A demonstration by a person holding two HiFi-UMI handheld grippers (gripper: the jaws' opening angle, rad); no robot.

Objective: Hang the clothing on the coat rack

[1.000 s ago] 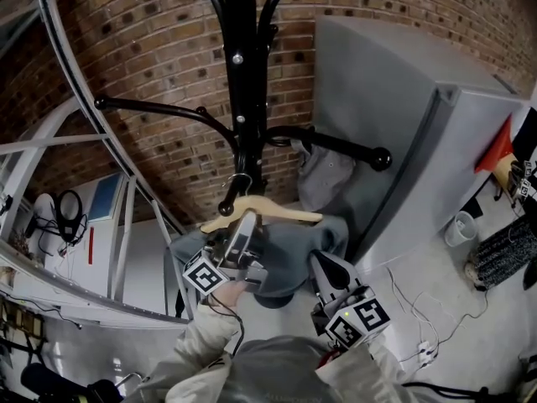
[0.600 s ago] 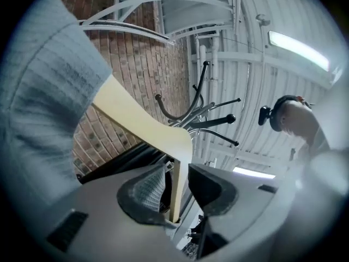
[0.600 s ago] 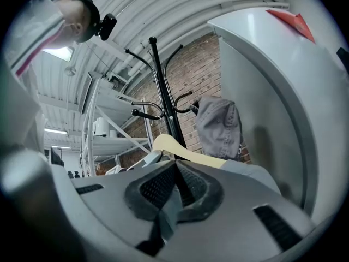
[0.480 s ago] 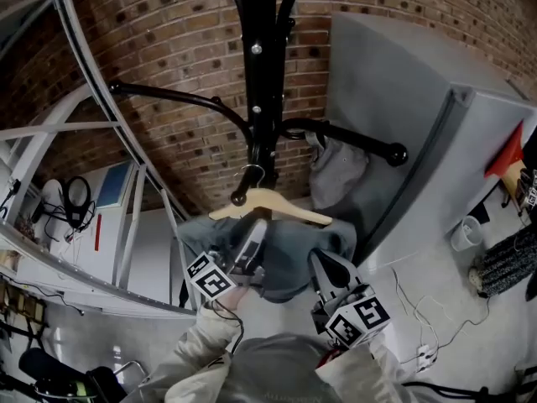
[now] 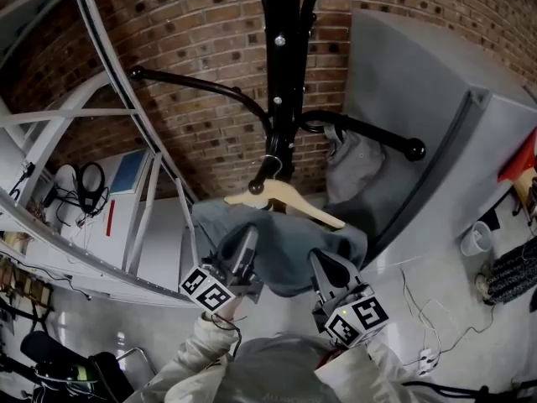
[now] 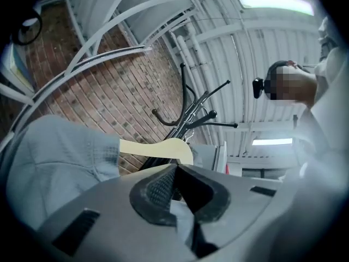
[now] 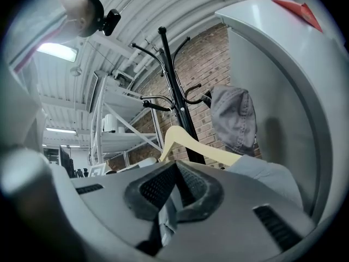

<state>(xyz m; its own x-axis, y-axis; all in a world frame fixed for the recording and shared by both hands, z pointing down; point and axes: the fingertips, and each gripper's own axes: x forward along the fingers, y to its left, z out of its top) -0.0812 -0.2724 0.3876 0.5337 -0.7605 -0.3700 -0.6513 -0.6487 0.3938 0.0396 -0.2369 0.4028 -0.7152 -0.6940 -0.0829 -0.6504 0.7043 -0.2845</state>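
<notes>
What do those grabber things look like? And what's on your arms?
Each is grey plastic: the left gripper and right gripper have two long jaws with black bumpy pads, plus a cube of black-and-white square markers. A thin dark cable runs by the left one. Cream sleeves cover both arms. The left jaws have just been closing on the grey-blue garment.
</notes>
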